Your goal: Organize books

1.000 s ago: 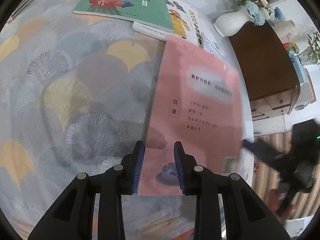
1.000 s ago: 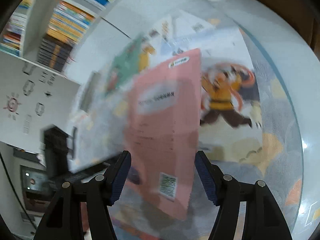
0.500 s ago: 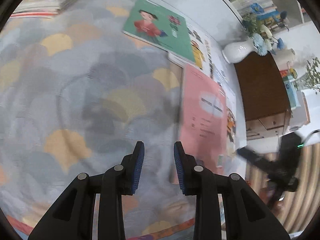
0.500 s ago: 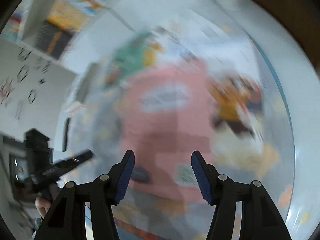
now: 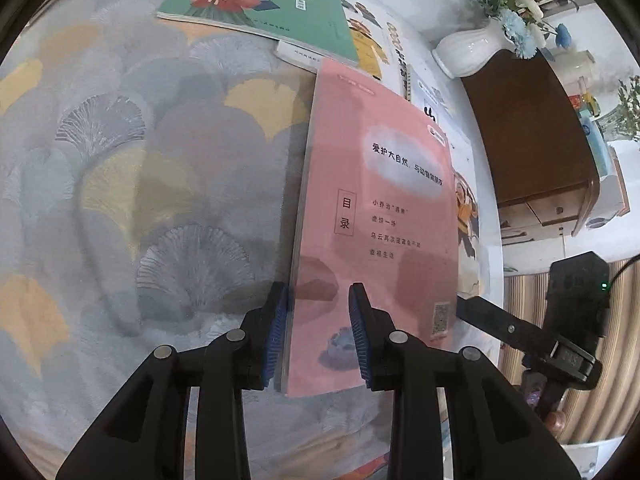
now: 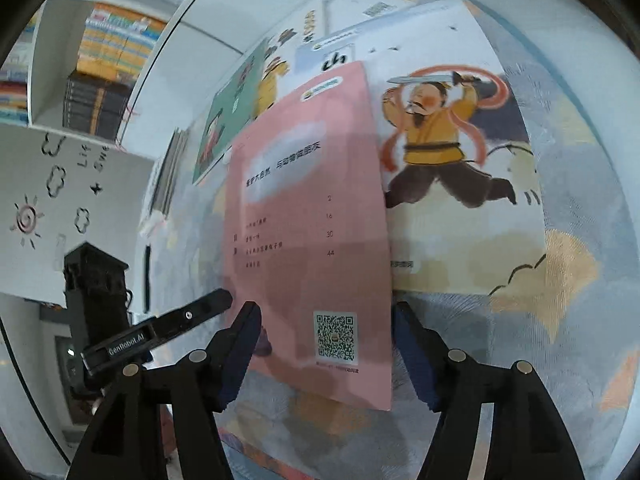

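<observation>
The pink book (image 5: 376,216) lies on the patterned counter (image 5: 120,200), overlapping the warrior picture book (image 6: 460,152), just below the green book (image 5: 260,4). The left gripper (image 5: 318,332) is narrow, straddling the pink book's near left corner; whether its pads press is unclear. The right gripper (image 6: 326,348) is opening around the near edge, not gripping. The step appears to be squaring this book; next probably comes sliding it toward the others.

Bare patterned tablecloth (image 5: 132,184) open left, pink book (image 5: 380,216) and green book (image 5: 272,4) crowding right

Pink book (image 5: 376,216); green book (image 5: 260,4); fan-patterned grey-yellow tablecloth (image 5: 120,180).
</observation>
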`<action>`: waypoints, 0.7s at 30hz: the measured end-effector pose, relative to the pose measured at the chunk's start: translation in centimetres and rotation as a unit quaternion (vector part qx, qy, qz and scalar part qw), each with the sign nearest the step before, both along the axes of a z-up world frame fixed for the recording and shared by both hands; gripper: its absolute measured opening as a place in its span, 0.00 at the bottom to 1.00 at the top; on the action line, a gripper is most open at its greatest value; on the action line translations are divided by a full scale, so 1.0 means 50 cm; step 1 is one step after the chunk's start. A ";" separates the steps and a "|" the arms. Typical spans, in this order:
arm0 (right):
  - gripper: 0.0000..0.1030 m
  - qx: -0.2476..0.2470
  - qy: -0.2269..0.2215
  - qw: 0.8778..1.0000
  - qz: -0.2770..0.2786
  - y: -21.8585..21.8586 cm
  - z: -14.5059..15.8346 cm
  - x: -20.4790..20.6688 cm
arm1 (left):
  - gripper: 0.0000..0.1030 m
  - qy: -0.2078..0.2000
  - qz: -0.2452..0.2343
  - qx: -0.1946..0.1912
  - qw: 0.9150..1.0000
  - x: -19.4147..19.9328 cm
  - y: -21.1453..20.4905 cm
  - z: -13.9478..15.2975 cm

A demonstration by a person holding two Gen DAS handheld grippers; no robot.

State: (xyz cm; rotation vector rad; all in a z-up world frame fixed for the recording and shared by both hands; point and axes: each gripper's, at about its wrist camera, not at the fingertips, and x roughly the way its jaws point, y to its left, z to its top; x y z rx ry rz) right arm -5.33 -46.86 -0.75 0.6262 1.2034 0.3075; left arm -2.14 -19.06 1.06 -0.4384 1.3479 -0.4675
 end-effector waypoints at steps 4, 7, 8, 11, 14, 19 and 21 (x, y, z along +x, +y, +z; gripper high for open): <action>0.64 0.060 -0.043 0.997 0.002 0.009 0.076 -0.009 | 0.26 0.004 0.013 -0.017 1.000 -0.007 0.033 0.000; 0.65 0.078 -0.073 0.994 0.037 0.053 0.143 0.009 | 0.26 0.008 0.037 -0.035 0.999 -0.017 0.084 0.015; 0.65 0.080 -0.082 0.992 0.056 0.081 0.167 0.020 | 0.26 -0.008 0.051 -0.031 0.998 -0.021 0.105 0.030; 0.65 0.076 -0.097 0.987 0.104 0.170 0.212 0.051 | 0.26 -0.071 0.100 0.005 0.992 -0.038 0.206 0.098; 0.65 0.111 -0.104 0.977 0.146 0.259 0.215 0.066 | 0.26 -0.097 0.144 0.035 0.984 -0.046 0.322 0.143; 0.65 0.137 -0.053 0.968 0.205 0.415 0.163 0.079 | 0.26 -0.119 0.202 0.086 0.968 -0.060 0.483 0.177; 0.65 0.119 -0.043 0.971 0.201 0.428 0.142 0.071 | 0.26 -0.113 0.210 0.096 0.966 -0.058 0.525 0.168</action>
